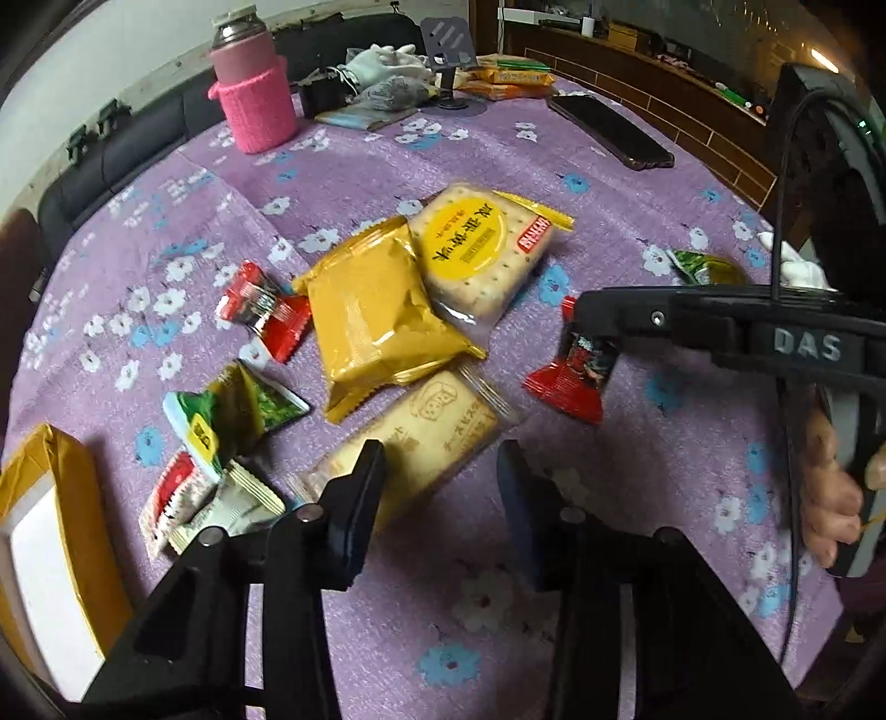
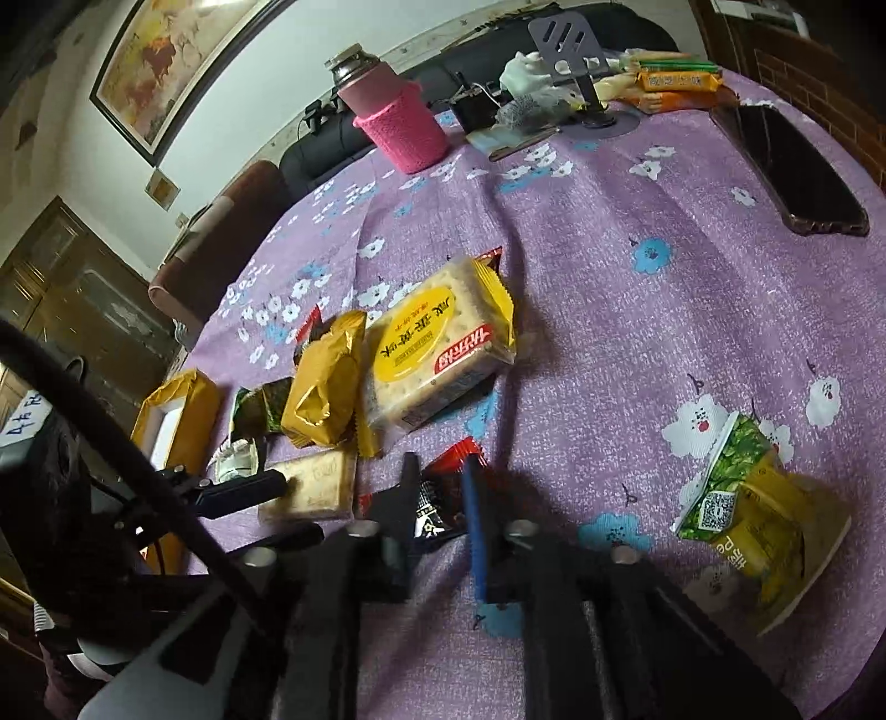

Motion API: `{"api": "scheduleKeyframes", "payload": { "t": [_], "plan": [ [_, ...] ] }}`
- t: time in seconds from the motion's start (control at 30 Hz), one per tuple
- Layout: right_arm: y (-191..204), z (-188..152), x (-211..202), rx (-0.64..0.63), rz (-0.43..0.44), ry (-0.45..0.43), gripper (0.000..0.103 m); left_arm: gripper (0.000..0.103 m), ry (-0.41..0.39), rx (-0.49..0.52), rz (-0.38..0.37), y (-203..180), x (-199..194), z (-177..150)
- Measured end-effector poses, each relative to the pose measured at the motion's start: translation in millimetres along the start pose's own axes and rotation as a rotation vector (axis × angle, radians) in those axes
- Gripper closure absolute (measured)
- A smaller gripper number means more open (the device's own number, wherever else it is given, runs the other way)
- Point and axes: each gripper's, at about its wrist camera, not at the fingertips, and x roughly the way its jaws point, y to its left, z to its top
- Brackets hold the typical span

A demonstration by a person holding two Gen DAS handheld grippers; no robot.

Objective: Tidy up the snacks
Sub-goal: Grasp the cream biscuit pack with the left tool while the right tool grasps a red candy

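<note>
1. Snacks lay scattered on a purple floral cloth [image 1: 387, 166] over the table.
2. At the middle sat a yellow pack [image 1: 376, 315], touching a cracker pack [image 1: 482, 249] with a round yellow label.
3. Just in front of them lay a clear-wrapped biscuit pack [image 1: 426, 437].
4. The left gripper [image 1: 440, 471] straddled the biscuit pack's near end, 1 finger [image 1: 354, 498] over the wrapper; whether the pads pressed on it could not be told.
5. The right gripper [image 2: 440, 487] was clenched on a small red packet [image 2: 437, 498], which sat on the cloth between its 2 fingers.
6. From the left wrist view, that red packet [image 1: 576, 371] hung under the right gripper's tip, well right of the biscuit pack.
7. Another red packet [image 1: 266, 310] lay left of the yellow pack.
8. A green-and-yellow packet [image 1: 232, 410] and a red-and-white one [image 1: 177, 498] lay near a yellow box [image 1: 61, 471] at the left edge.
9. A second green packet [image 2: 753, 498] lay alone at the right gripper's right.
10. At the far side stood a pink flask [image 1: 255, 94], a phone [image 1: 609, 130] and a stand [image 1: 448, 50].
</note>
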Motion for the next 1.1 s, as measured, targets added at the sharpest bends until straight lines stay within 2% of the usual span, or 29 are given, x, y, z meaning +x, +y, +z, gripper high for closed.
{"api": "scheduleKeyframes", "payload": {
  "t": [0.03,0.1,0.13,0.2,0.23,0.27,0.3,0.33,0.37,0.4,0.5,0.77,0.97,1.1],
  "plan": [
    [2,-1,0,-0.007,-0.005,0.001,0.073,0.058,-0.007,0.012,0.027,-2,2,1],
    [5,-4,1,-0.013,-0.002,0.009,0.069,0.041,-0.008,0.034,0.056,-5,8,4],
    [6,-5,2,-0.014,-0.004,0.012,0.069,0.036,-0.004,0.047,0.069,-6,12,6],
    [8,-5,3,-0.015,-0.009,0.012,0.069,0.017,-0.023,0.095,0.113,-10,18,9],
    [7,-5,3,-0.013,-0.005,0.011,0.068,0.016,-0.022,0.108,0.118,-10,20,9],
    [6,-4,2,-0.01,-0.001,0.011,0.068,0.018,-0.018,0.102,0.103,-8,20,10],
    [6,-4,3,-0.007,0.004,0.01,0.068,0.03,0.004,0.073,0.053,-3,19,10],
    [4,-4,3,-0.004,0.007,0.011,0.068,0.037,0.016,0.051,-0.003,0,18,10],
    [3,-4,3,-0.002,0.011,0.012,0.068,0.055,0.022,0.044,-0.046,0,16,8],
    [3,-4,3,-0.001,0.011,0.013,0.068,0.067,0.021,0.05,-0.061,-3,14,7],
    [3,-4,5,-0.004,0.009,0.015,0.065,0.068,0.016,0.077,-0.016,-15,7,-1],
    [-4,-4,2,0.019,-0.003,-0.012,0.065,0.068,0.004,-0.081,-0.051,8,-12,-35],
    [-6,-5,-7,0.034,0.008,-0.037,0.064,0.068,-0.064,-0.21,-0.067,30,-40,-61],
    [-3,-10,-18,0.077,0.035,-0.032,0.062,0.068,-0.122,-0.258,-0.078,40,-63,-75]
  ]
}}
